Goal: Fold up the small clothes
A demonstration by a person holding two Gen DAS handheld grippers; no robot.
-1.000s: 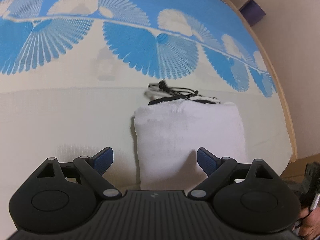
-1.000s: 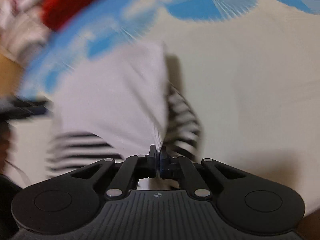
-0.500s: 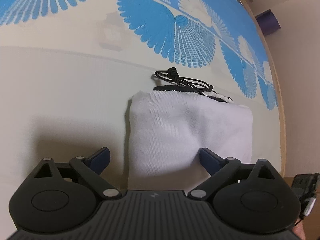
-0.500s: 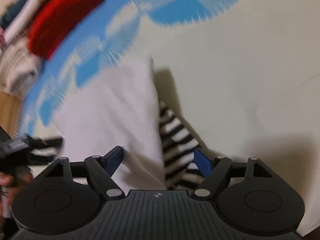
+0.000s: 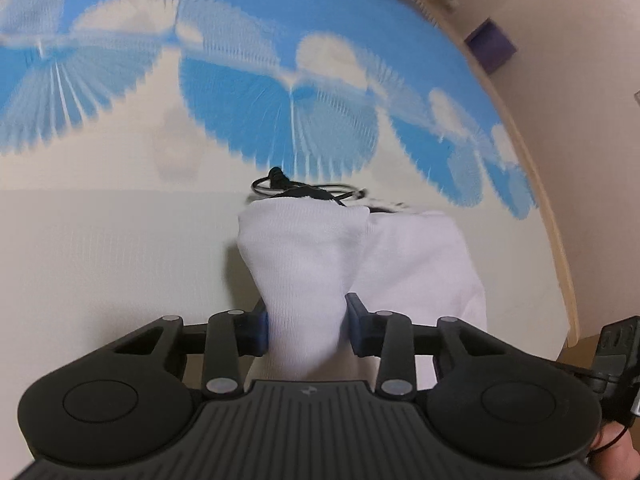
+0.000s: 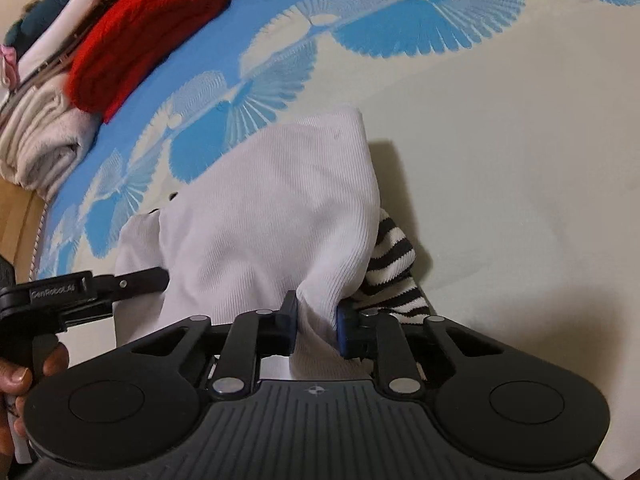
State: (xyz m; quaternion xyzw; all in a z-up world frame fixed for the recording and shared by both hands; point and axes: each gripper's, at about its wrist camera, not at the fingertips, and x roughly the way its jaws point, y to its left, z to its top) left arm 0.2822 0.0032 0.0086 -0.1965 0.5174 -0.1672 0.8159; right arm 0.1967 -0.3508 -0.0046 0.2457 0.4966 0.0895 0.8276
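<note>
Both sets of jaws are closing on the near edge of the white ribbed garment [image 6: 272, 200] lying on the bedspread [image 6: 500, 152], left gripper [image 5: 306, 328] and right gripper [image 6: 316, 322] pinching bunched cloth, so the striped layer [image 6: 390, 258] underneath may stay behind and spoil the fold.

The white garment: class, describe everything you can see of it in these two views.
The white garment is a soft, fine-ribbed knit, folded with a black-and-white striped part showing underneath and a black cord at its far end. It lies on the blue-and-cream patterned bedcover. The left gripper and right gripper are closing on bunched near edges.
</note>
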